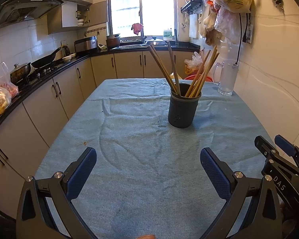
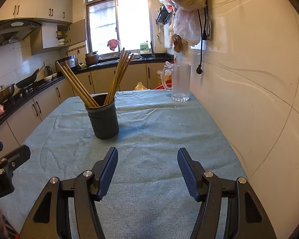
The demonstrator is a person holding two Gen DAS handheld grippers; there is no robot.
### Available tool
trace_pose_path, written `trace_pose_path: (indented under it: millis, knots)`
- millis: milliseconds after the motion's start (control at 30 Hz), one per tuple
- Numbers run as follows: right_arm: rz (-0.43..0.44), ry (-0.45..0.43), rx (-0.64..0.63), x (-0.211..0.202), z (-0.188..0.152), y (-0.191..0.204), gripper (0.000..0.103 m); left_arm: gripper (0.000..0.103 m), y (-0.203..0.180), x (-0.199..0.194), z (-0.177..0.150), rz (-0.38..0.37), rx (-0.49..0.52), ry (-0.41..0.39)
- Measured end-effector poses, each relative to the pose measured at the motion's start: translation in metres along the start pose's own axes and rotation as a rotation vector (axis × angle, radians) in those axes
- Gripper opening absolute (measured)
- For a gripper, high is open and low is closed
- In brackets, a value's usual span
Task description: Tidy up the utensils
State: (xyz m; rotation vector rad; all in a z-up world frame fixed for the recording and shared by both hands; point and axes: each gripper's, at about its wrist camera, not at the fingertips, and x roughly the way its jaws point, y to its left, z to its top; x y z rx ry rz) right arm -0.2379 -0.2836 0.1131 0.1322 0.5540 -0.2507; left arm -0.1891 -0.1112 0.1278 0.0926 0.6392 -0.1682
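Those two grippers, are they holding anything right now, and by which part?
Nothing. The left gripper and right gripper are both open and empty over the cloth; the chopsticks stand in the holder.

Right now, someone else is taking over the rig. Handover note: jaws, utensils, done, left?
Left gripper: jaws open, nothing between them, hovering over the blue cloth.
Right gripper: jaws open, empty, beside the left one.
Chopsticks all stand in the dark holder, leaning in two bunches. The holder is upright mid-table, with the glass mug behind it at the wall.
Done: no loose utensils visible on the cloth.
Left: nothing obvious; perhaps gather the bunches.
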Motion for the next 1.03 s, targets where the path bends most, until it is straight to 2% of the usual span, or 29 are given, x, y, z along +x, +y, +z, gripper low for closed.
trace_pose_path:
  millis: [1033]
  knots:
    - [0.009,0.042,-0.027,0.017,-0.004,0.005,0.070,0.103,0.004,0.019,-0.003,-0.015,-0.010,0.043]
